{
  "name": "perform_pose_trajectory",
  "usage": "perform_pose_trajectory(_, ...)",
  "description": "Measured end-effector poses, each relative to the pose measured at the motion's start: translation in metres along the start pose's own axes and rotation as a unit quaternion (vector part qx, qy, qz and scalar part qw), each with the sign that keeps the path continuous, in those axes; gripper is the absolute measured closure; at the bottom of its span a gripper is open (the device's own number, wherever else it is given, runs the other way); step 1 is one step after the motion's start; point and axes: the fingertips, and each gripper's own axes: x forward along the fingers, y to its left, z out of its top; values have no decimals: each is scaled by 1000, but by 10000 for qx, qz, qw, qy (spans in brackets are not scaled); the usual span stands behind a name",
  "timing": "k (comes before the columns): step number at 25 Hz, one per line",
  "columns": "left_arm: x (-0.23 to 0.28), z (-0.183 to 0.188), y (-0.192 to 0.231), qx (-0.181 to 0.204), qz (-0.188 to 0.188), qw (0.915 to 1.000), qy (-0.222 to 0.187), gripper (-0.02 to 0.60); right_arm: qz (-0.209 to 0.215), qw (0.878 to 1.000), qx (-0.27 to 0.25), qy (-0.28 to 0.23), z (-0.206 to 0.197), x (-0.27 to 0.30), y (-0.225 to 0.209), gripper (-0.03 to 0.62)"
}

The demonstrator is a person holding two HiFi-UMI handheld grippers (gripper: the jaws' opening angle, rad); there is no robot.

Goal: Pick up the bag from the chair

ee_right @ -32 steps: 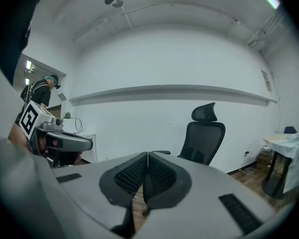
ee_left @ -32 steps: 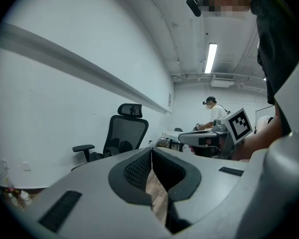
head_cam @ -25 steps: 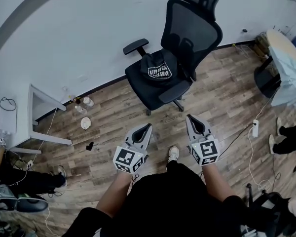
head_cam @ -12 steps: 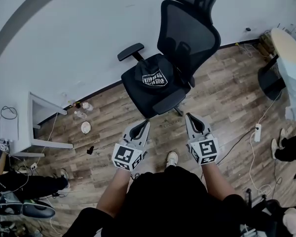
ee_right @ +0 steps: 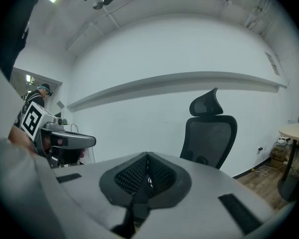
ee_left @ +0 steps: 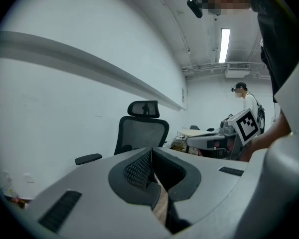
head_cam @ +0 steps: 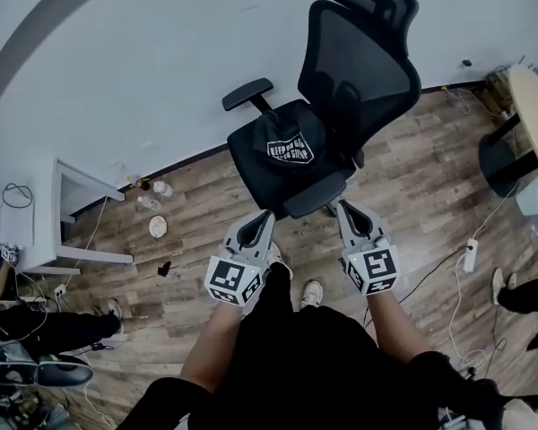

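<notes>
A black bag [head_cam: 287,139] with white print lies on the seat of a black mesh office chair [head_cam: 363,56] by the white wall. My left gripper [head_cam: 262,221] is shut and empty, just short of the seat's front edge. My right gripper [head_cam: 347,211] is also shut and empty, beside the chair's near armrest [head_cam: 312,195]. In the left gripper view the chair's back [ee_left: 141,132] rises beyond the closed jaws; the bag is hidden there. The right gripper view shows the chair's backrest [ee_right: 210,136] past the closed jaws, with the bag hidden there too.
A white desk [head_cam: 67,218] stands at the left with small items [head_cam: 156,227] on the floor beside it. A round table [head_cam: 533,106] is at the far right. A power strip [head_cam: 471,254] and cables lie on the wooden floor. People sit or stand at both edges.
I have stepped closer to the chair, so both grippers now sit right at the seat's front. The jaws stayed shut.
</notes>
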Motion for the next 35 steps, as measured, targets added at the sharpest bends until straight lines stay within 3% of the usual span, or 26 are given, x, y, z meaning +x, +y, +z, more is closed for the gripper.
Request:
perform_pose_trajectory(11, 63, 4, 62, -236, -32, 9997, -41, 558, 166, 9991, -282, 284, 11, 78, -13, 572)
perform_pose_trajectory(19, 89, 8, 145, -279, 86, 9995, 112, 558, 24, 9978, -205, 634, 2, 144, -25, 572)
perform_pose_trajectory(27, 118, 7, 187, -386, -153, 9990, 184, 559, 313, 9960, -302, 784, 13, 214, 16, 572)
perform_pose_trajectory(35, 145, 26, 202, -315, -541, 9980, 70, 558, -42, 9941, -274, 1049, 1, 234, -9, 572)
